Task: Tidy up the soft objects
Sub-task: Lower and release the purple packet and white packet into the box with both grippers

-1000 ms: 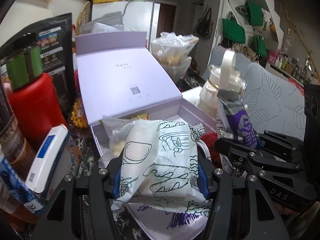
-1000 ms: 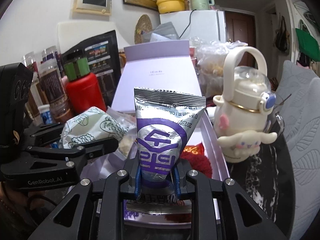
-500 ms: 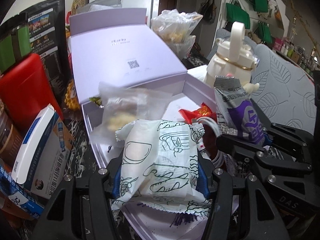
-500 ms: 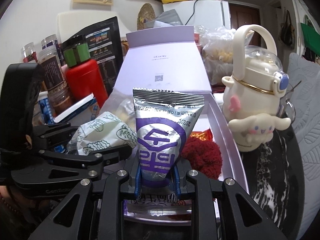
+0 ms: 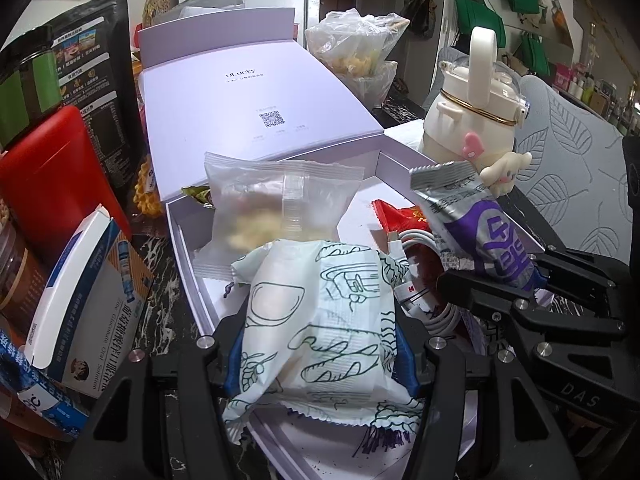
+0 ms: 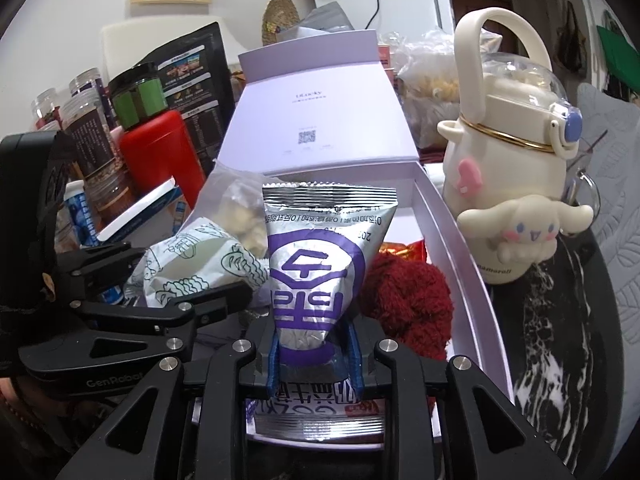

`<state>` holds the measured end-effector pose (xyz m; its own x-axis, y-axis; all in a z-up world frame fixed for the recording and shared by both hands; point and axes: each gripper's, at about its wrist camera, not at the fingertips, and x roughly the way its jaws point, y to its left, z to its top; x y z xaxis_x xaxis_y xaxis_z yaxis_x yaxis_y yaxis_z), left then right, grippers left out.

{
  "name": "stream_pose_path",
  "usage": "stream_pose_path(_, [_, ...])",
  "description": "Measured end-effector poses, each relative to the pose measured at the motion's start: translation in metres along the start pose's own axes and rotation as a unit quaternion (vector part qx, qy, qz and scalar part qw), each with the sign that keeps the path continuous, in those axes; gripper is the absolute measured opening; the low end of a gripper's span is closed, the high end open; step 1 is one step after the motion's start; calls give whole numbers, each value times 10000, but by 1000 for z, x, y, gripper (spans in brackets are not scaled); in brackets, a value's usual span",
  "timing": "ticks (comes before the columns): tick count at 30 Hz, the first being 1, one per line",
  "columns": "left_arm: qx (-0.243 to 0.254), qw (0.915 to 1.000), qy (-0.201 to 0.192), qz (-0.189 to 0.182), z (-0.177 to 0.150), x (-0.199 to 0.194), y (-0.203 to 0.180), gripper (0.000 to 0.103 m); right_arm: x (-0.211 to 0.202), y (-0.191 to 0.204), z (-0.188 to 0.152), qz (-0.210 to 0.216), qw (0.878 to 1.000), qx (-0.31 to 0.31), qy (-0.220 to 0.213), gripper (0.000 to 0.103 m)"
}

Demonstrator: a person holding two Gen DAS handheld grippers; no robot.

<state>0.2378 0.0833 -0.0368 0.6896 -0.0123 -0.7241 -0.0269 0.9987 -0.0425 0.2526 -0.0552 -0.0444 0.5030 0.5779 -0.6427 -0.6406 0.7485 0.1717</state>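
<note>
My left gripper point(image 5: 320, 354) is shut on a white bread packet with green line drawings point(image 5: 320, 320), held over the near end of an open lilac box point(image 5: 192, 264). My right gripper point(image 6: 314, 354) is shut on a silver and purple pouch point(image 6: 316, 256), held upright over the same box point(image 6: 460, 248). The pouch also shows in the left wrist view point(image 5: 480, 232), and the bread packet in the right wrist view point(image 6: 200, 268). Inside the box lie a clear snack bag point(image 5: 276, 208), a red wrapper point(image 5: 400, 216), a white cable point(image 5: 424, 304) and a red woolly item point(image 6: 408, 300).
A cream Cinnamoroll bottle point(image 6: 516, 168) stands right of the box. A red canister point(image 5: 52, 176), jars point(image 6: 92, 148), a black pouch point(image 5: 96, 60) and a blue-white medicine carton point(image 5: 88, 300) crowd the left. The box lid point(image 5: 248, 108) leans back behind.
Both grippers have tilted down and come nearer the box with their packets still held. More of the box's inside and the clear snack bag now show.
</note>
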Motion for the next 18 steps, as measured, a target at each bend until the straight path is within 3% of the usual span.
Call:
stream_pose_path(16, [132, 9998, -26, 149, -1, 3, -2, 58, -1, -4, 2, -94, 9999, 61, 103, 30])
stream_pose_path(18, [135, 9997, 20, 185, -1, 3, -2, 58, -2, -3, 4, -142, 9998, 22, 136, 38])
